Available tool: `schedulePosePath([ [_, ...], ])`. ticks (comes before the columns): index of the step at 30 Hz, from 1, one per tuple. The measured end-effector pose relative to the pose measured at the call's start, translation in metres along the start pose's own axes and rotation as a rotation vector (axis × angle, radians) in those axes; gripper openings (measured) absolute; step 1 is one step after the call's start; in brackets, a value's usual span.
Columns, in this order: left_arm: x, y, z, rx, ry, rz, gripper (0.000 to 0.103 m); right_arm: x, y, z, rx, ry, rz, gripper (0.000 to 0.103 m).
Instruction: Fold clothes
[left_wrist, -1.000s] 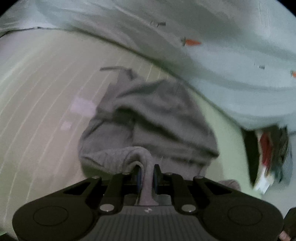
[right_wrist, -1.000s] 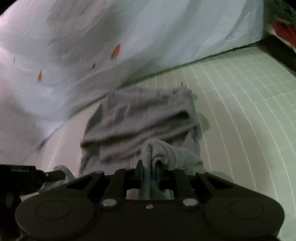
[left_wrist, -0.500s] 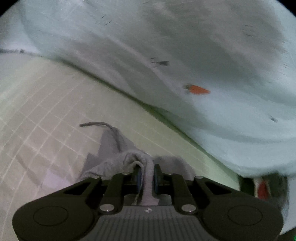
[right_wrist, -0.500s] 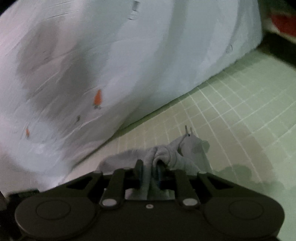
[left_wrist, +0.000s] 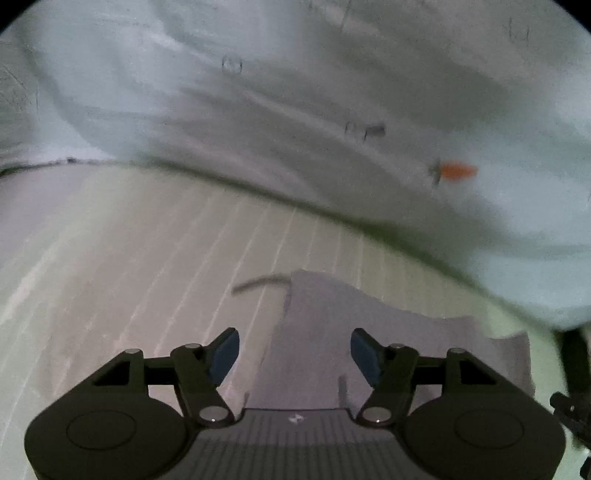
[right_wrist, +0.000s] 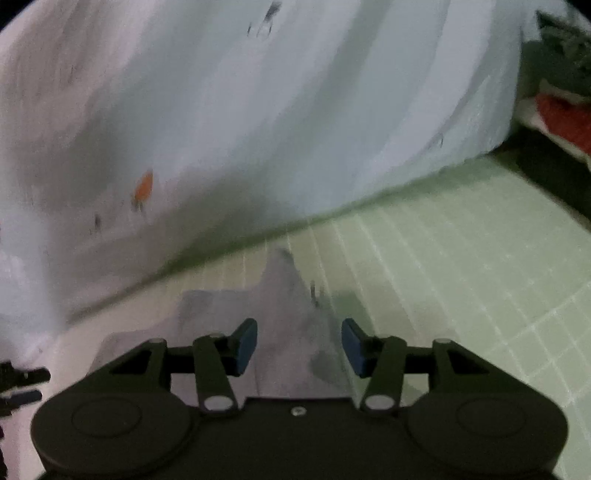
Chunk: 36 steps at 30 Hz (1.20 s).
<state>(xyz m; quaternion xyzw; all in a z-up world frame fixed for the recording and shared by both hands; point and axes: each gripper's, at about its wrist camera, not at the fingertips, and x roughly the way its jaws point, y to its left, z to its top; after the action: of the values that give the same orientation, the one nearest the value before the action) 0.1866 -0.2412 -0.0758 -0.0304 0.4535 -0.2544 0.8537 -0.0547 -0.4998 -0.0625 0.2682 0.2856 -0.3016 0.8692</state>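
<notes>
Left hand-held gripper (left_wrist: 294, 356): jaws spread wide, holding nothing.
Garment (left_wrist: 369, 332): grey, flat on the gridded mat (left_wrist: 129, 258), directly ahead of and under both grippers (drawstring trailing left).
Right hand-held gripper (right_wrist: 299, 345): jaws wide apart, empty.
Relation: cloth spans between them, long axis left-right; neither clearly nearer.
Beyond: pale sheet (right_wrist: 295, 110).

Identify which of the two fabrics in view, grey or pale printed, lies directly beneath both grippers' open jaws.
The grey garment, flat on the gridded mat; the pale printed fabric rises behind it.
</notes>
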Motion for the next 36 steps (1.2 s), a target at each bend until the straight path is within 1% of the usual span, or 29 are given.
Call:
schedulePosePath([
  [1, 0.003, 0.001, -0.004, -0.001, 0.017, 0.004, 0.070, 0.003, 0.003, -0.006, -0.014, 0.018, -0.006, 0.052],
  [3, 0.008, 0.004, -0.011, -0.007, 0.049, 0.003, 0.072, 0.010, 0.007, -0.014, -0.035, 0.045, -0.014, 0.059],
  [4, 0.010, 0.004, -0.013, -0.010, 0.063, -0.002, 0.074, 0.013, 0.008, -0.015, -0.036, 0.058, -0.018, 0.066],
  [5, 0.012, 0.005, -0.015, -0.009, 0.075, -0.007, 0.077, 0.017, 0.008, -0.016, -0.035, 0.070, -0.021, 0.076],
  [7, 0.015, 0.005, -0.020, 0.008, 0.097, -0.015, 0.079, 0.027, 0.007, -0.017, -0.032, 0.097, -0.031, 0.086],
  [10, 0.024, 0.005, -0.023, 0.033, 0.137, -0.016, 0.082, 0.038, 0.002, -0.020, -0.030, 0.145, -0.027, 0.088],
  [12, 0.031, 0.007, -0.025, 0.033, 0.165, -0.013, 0.086, 0.047, -0.001, -0.021, -0.022, 0.172, -0.028, 0.091],
  [14, 0.040, 0.009, -0.025, 0.025, 0.199, -0.007, 0.088, 0.057, -0.005, -0.021, -0.007, 0.195, -0.029, 0.093],
  [16, 0.049, 0.009, -0.025, 0.027, 0.222, -0.012, 0.089, 0.065, -0.011, -0.020, 0.021, 0.219, -0.011, 0.095],
  [18, 0.057, 0.009, -0.024, 0.031, 0.244, -0.025, 0.093, 0.073, -0.015, -0.019, 0.049, 0.238, 0.012, 0.096],
  [22, 0.072, 0.008, -0.020, 0.027, 0.286, -0.056, 0.095, 0.085, -0.014, -0.018, 0.090, 0.256, 0.051, 0.099],
  [25, 0.079, 0.004, -0.017, 0.022, 0.303, -0.090, 0.095, 0.095, -0.013, -0.017, 0.120, 0.269, 0.080, 0.100],
  [27, 0.084, 0.001, -0.017, 0.013, 0.322, -0.116, 0.096, 0.101, -0.013, -0.016, 0.141, 0.277, 0.100, 0.102],
  [30, 0.089, -0.007, -0.017, 0.035, 0.329, -0.124, 0.100, 0.107, -0.008, -0.013, 0.138, 0.279, 0.107, 0.103],
  [33, 0.092, -0.011, -0.017, 0.048, 0.331, -0.130, 0.100, 0.109, -0.006, -0.012, 0.143, 0.276, 0.110, 0.103],
  [36, 0.092, -0.012, -0.019, 0.037, 0.327, -0.153, 0.100, 0.108, -0.008, -0.014, 0.174, 0.272, 0.140, 0.103],
])
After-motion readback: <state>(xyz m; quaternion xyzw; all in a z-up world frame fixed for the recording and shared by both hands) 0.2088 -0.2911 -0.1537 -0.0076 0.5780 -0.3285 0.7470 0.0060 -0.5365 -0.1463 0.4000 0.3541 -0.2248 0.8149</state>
